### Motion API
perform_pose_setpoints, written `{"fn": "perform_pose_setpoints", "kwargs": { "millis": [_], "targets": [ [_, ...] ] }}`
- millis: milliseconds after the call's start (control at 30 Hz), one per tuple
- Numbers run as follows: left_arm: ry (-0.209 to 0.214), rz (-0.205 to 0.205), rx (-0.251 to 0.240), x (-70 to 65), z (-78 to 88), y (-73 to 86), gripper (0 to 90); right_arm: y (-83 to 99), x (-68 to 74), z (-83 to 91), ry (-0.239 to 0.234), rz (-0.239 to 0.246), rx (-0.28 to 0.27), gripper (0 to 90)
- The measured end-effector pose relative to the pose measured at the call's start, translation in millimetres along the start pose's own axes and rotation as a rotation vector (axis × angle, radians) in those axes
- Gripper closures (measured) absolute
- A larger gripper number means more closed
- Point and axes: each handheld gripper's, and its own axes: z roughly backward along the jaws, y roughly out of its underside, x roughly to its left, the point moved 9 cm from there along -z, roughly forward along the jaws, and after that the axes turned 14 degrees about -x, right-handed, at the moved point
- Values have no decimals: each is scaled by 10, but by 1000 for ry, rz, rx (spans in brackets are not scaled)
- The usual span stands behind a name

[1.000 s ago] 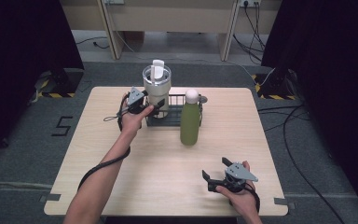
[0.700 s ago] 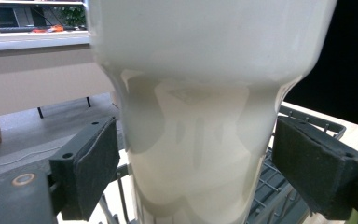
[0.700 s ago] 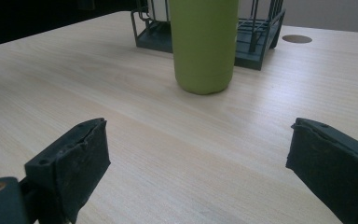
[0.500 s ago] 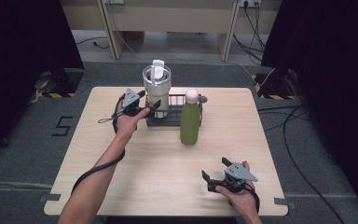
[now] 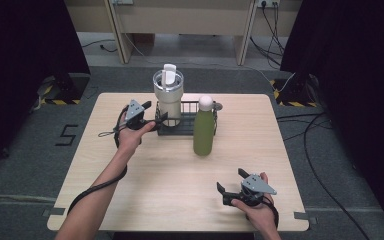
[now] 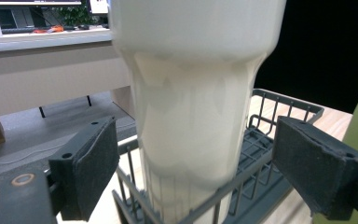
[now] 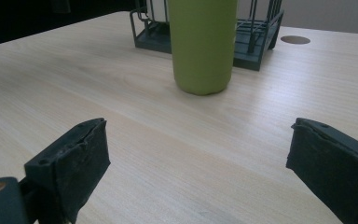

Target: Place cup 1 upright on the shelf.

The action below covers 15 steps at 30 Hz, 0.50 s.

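Observation:
A cream tumbler (image 5: 168, 97) (image 6: 196, 93) with a white lid stands in the left end of a dark wire basket (image 5: 207, 107) (image 6: 265, 140) at the back of the table. My left gripper (image 5: 156, 118) (image 6: 209, 172) is open at the tumbler's left side; the tumbler's lower body sits between the two pads (image 6: 91, 163) with a gap on each side. A green bottle (image 5: 203, 129) (image 7: 203, 44) with a white cap stands on the table just in front of the basket. My right gripper (image 5: 230, 182) (image 7: 200, 163) rests open near the front right, with nothing between its pads.
The light wooden table (image 5: 145, 180) has free room across its middle and front. A round cable hole (image 7: 295, 40) lies behind the basket at the right. The dark floor, cables and table legs surround the table.
My left gripper has moved back away from the tumbler to the left, toward the table's left side, and now stands open beside it. The right gripper has kept still.

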Motion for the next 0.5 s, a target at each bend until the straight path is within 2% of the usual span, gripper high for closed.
{"fn": "perform_pose_setpoints", "kwargs": {
  "millis": [500],
  "targets": [
    [20,-12,0,-82,320,29,142,-8,-26,-11,5,0,-1,53]
  ]
}}
